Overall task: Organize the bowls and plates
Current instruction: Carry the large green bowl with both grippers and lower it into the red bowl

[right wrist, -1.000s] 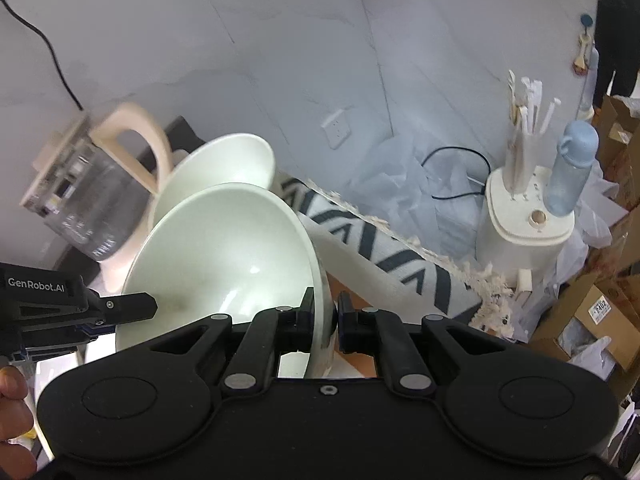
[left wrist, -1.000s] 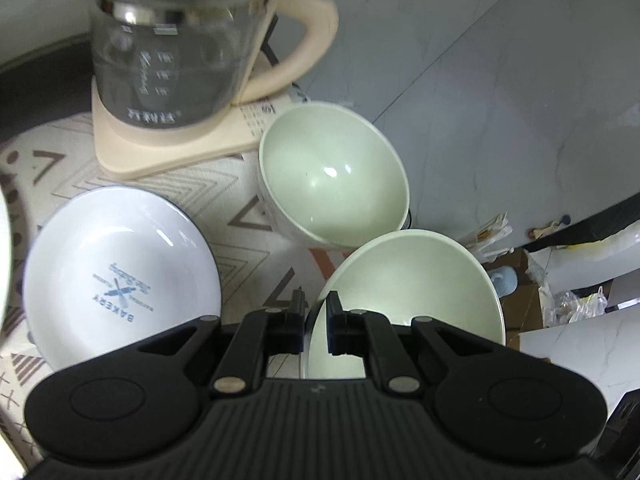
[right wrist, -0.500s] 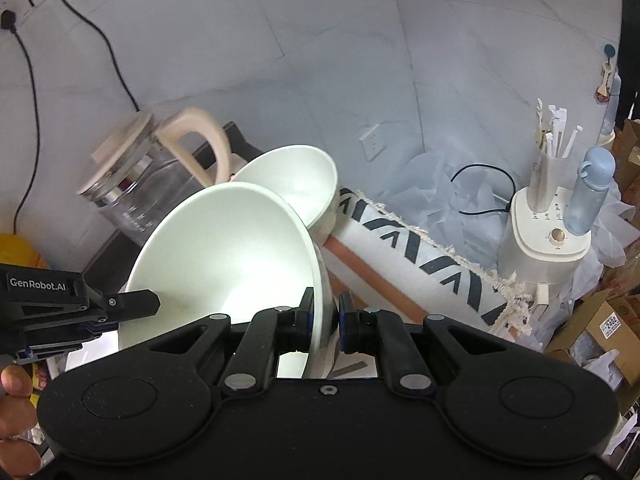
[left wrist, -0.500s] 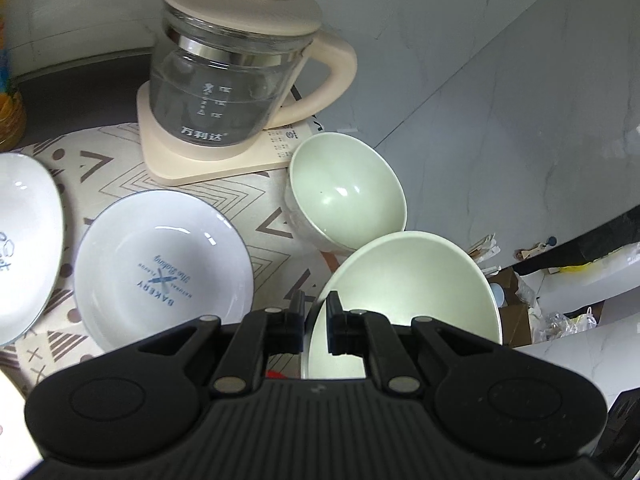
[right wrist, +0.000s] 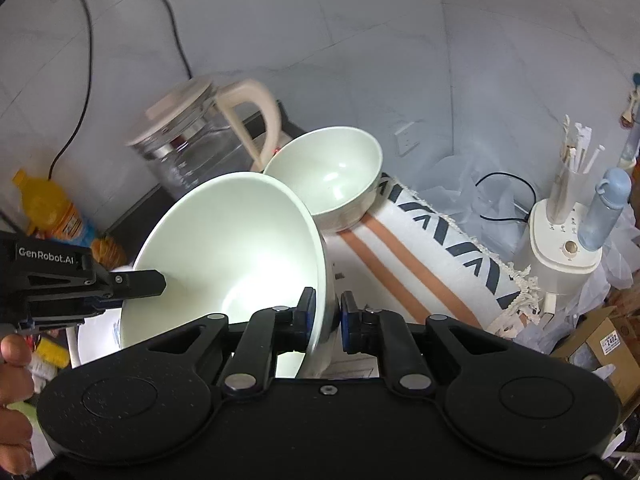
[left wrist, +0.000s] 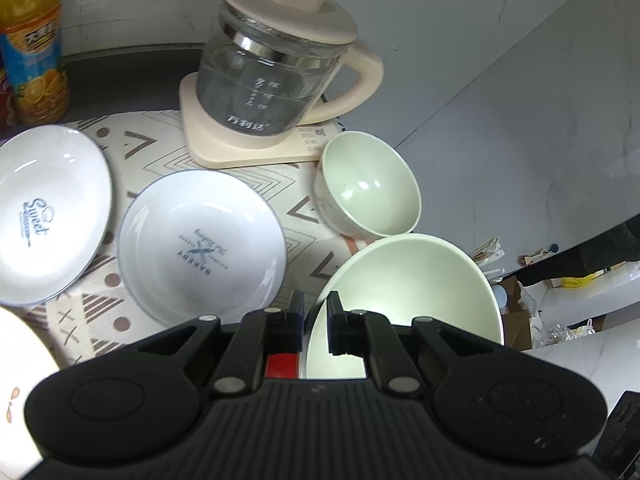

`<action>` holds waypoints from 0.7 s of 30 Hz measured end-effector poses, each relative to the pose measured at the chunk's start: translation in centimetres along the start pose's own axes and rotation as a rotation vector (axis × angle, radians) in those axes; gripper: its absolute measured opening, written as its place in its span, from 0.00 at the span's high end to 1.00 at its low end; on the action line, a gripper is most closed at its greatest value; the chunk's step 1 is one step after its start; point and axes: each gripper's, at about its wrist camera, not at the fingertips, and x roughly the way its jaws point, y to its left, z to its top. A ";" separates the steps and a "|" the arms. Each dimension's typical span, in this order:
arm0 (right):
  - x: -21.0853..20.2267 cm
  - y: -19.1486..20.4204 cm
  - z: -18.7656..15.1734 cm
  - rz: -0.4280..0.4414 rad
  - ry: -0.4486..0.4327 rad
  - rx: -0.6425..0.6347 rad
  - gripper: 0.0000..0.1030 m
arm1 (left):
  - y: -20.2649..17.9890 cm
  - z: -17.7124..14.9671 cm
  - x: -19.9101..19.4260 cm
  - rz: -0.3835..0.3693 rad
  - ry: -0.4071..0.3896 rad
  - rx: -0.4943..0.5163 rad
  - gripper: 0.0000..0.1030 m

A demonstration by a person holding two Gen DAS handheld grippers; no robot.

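- My left gripper (left wrist: 313, 312) is clamped shut on the rim of the large bowl (left wrist: 416, 280), at that bowl's 8 o'clock edge in the left wrist view.
- My right gripper (right wrist: 327, 312) pinches the same bowl's wall at its 4 o'clock edge in the right wrist view; the pads sit close on either side of it. So both tongs grip one bowl, from opposite sides.
- The left gripper's finger (right wrist: 140, 282) shows at 9 o'clock in the right wrist view, on the bowl's far rim, with a hand (right wrist: 12, 392) behind it.
- The large bowl is tilted, held above the patterned mat (left wrist: 168, 160).
- A small bowl (left wrist: 370, 188) stands upright on the mat at 12 o'clock from the held one — near it; I cannot tell if they touch.
- Two white plates lie on the mat: the "Bakery" plate (left wrist: 200, 248) at 9 o'clock from the held bowl, the "Sweet" plate (left wrist: 44, 216) further left, just beside it.
- A glass kettle (left wrist: 276, 68) sits on its base at 12 o'clock of the mat; a juice bottle (left wrist: 32, 48) stands at 10 o'clock.
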 end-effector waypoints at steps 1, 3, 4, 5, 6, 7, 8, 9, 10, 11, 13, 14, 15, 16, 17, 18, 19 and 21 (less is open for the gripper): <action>0.0 0.1 -0.2 0.003 0.004 -0.008 0.87 | 0.2 -0.2 -0.1 0.001 0.002 -0.006 0.92; 0.0 0.3 -0.5 0.010 0.012 -0.021 0.87 | 0.7 -0.5 -0.3 0.002 0.005 -0.014 0.92; 0.0 0.3 -0.6 0.015 0.016 -0.024 0.87 | 0.9 -0.6 -0.5 0.004 0.003 -0.015 0.92; 0.0 0.4 -0.7 0.019 0.020 -0.029 0.87 | 1.0 -0.9 -0.6 0.007 0.002 -0.015 0.92; 0.0 0.5 -0.9 0.023 0.023 -0.036 0.87 | 1.2 -1.0 -0.7 0.011 0.004 -0.017 0.92; 0.0 0.7 -1.0 0.026 0.026 -0.046 0.87 | 1.3 -1.2 -0.8 0.014 0.006 -0.024 0.92; -0.1 0.8 -1.2 0.029 0.031 -0.055 0.87 | 1.6 -1.4 -0.8 0.016 0.009 -0.031 0.92; 0.0 1.0 -1.4 0.030 0.035 -0.062 0.87 | 1.8 -1.6 -0.8 0.019 0.013 -0.037 0.92; 0.0 1.1 -1.5 0.030 0.040 -0.069 0.87 | 2.0 -1.8 -0.8 0.022 0.017 -0.042 0.92; 0.0 1.2 -1.6 0.031 0.044 -0.076 0.87 | 2.2 -2.1 -0.9 0.026 0.020 -0.047 0.92; 0.1 1.6 -1.9 0.031 0.054 -0.096 0.87 | 2.7 -2.7 -0.7 0.035 0.036 -0.058 0.91; 0.1 1.7 -2.1 0.028 0.059 -0.107 0.87 | 3.0 -2.9 -0.6 0.039 0.045 -0.067 0.91; 0.2 1.9 -2.2 0.026 0.065 -0.117 0.87 | 3.4 -3.2 -0.4 0.042 0.053 -0.080 0.91; 0.3 2.0 -2.3 0.026 0.072 -0.126 0.87 | 3.7 -3.4 -0.3 0.042 0.061 -0.093 0.91; 0.5 2.1 -2.5 0.025 0.077 -0.133 0.87 | 4.1 -3.7 -0.2 0.043 0.070 -0.104 0.91; 0.6 2.2 -2.6 0.023 0.083 -0.140 0.87 | 4.3 -3.9 -0.1 0.046 0.077 -0.111 0.91; 0.8 2.2 -2.7 0.021 0.090 -0.145 0.87 | 4.5 -4.2 0.0 0.050 0.081 -0.114 0.91; 1.0 2.5 -2.9 0.019 0.100 -0.159 0.87 | 4.9 -4.5 0.2 0.055 0.090 -0.123 0.91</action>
